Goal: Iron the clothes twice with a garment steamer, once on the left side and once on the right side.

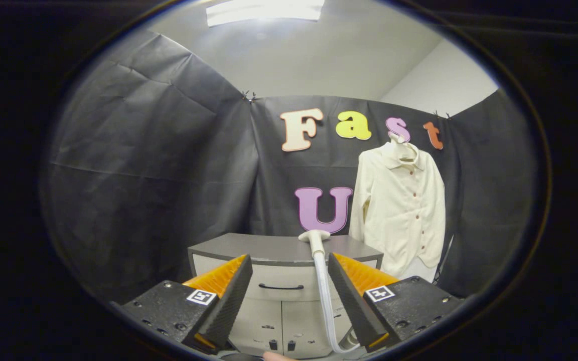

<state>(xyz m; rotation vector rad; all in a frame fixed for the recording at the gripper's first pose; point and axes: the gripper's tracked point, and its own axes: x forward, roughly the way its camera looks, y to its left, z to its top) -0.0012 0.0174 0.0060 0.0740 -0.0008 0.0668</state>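
Observation:
A cream button-up shirt (pixel 403 210) hangs on a hanger against the booth wall, beyond my fingers and to the right of the cabinet. The white steamer head (pixel 314 237) rests on the grey cabinet top (pixel 269 248), straight ahead of my fingers. Its pale hose (pixel 324 296) runs down the cabinet front, close to the right finger. My gripper (pixel 290 265) is open, with nothing held between the fingers, and stands back from the cabinet.
The grey cabinet has a drawer with a dark handle (pixel 281 287) and lower doors (pixel 279 326). Black cloth walls close the booth on the left, back and right. A fingertip (pixel 276 356) shows below the fingers.

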